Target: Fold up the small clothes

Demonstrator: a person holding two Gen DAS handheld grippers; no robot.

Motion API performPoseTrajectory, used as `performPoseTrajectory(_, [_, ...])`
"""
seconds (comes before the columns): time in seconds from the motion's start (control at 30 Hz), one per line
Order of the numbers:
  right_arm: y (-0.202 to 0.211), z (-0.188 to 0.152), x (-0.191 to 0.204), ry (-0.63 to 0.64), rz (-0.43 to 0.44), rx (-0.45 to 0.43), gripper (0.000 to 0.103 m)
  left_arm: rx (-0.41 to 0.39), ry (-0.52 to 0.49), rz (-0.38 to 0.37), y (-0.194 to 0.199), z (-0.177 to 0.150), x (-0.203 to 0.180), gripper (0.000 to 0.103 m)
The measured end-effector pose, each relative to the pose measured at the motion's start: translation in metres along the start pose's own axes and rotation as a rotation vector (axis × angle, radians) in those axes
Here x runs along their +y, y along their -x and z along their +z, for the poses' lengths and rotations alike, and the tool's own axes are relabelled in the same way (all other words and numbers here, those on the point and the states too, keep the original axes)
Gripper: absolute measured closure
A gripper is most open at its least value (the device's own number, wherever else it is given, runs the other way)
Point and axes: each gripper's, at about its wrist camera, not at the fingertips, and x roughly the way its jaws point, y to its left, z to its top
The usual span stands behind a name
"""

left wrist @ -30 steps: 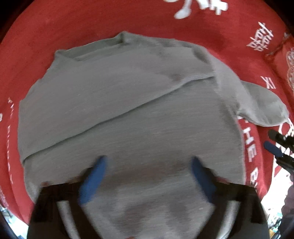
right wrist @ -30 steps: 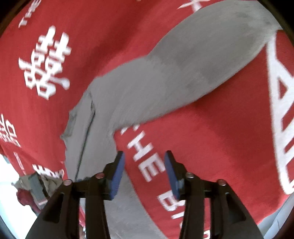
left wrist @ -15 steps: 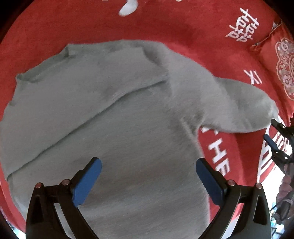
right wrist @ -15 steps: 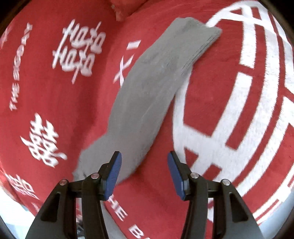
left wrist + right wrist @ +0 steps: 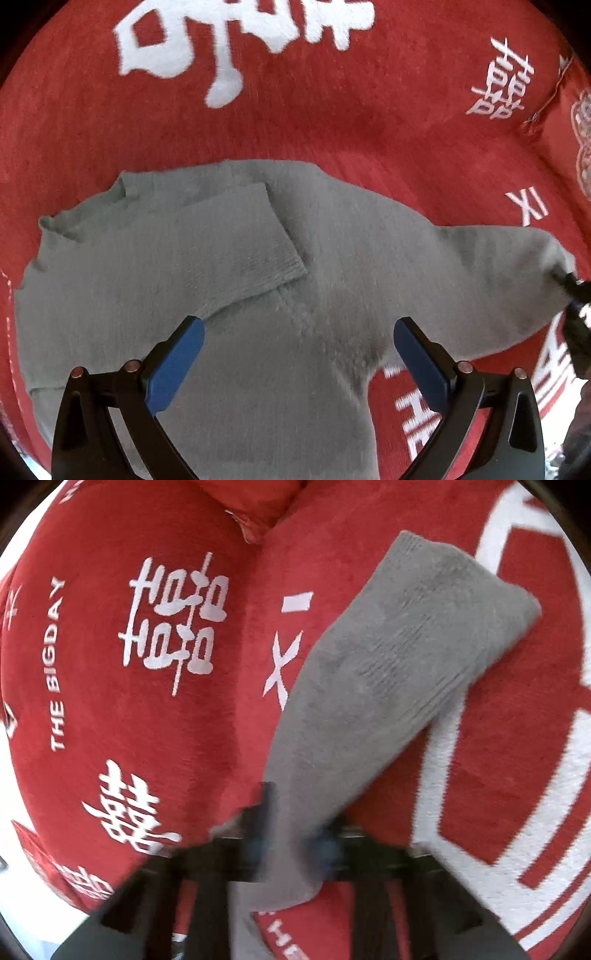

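Lay half folded on the red blanket [image 5: 332, 122]: sweater [image 5: 258, 295], one sleeve [image 5: 236, 236] across the chest, other sleeve [image 5: 388, 672] just pinched in right tongs [image 5: 291, 843], left tongs [image 5: 297, 354] wide above, empty.

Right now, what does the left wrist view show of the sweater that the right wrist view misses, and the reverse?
Only the left wrist view shows the grey sweater's body with one sleeve already folded across it, under the open left hand-held gripper. Only the right wrist view shows the other sleeve's cuff end and the right hand-held gripper, whose jaws have just closed on that sleeve. Both show the outstretched sleeve on the red blanket.
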Motion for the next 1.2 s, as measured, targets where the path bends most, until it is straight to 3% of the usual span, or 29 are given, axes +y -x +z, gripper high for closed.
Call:
performPoseTrajectory(0.13, [-0.001,-0.001,0.016,-0.016,0.132,0.019,0.096,0.031,-0.070,0.041,-0.026,-0.007,-0.019,0.000])
performPoseTrajectory(0.2, [-0.005,-0.005,0.032,0.016,0.181,0.046,0.096,-0.012,-0.054,0.032,-0.027,-0.010,-0.021,0.000])
performPoseTrajectory(0.43, [-0.034,-0.030,0.108,0.172,0.277,0.152,0.096,0.043,-0.050,-0.008,-0.028,-0.003,-0.013,0.000])
performPoseTrajectory(0.5, [-0.048,-0.046,0.135,0.241,0.281,0.189,0.096,0.005,-0.017,-0.011,-0.017,0.001,-0.004,0.001])
performPoseTrajectory(0.63, [-0.077,-0.082,0.183,0.396,0.267,0.261,0.096,-0.076,0.096,-0.021,0.019,-0.009,0.052,0.001])
performPoseTrajectory(0.77, [-0.119,-0.146,0.235,0.630,0.230,0.365,0.096,-0.090,0.166,0.033,0.037,-0.025,0.115,0.001])
performPoseTrajectory(0.9, [-0.163,-0.218,0.260,0.869,0.135,0.458,0.096,-0.087,0.222,0.154,0.047,-0.048,0.187,0.001])
performPoseTrajectory(1.07, [-0.213,-0.299,0.259,1.085,0.010,0.589,0.096,-0.057,0.308,0.219,0.038,-0.075,0.247,0.001])
performPoseTrajectory(1.2, [-0.246,-0.350,0.233,1.220,-0.165,0.688,0.092,0.001,0.349,0.242,0.016,-0.094,0.271,0.001])
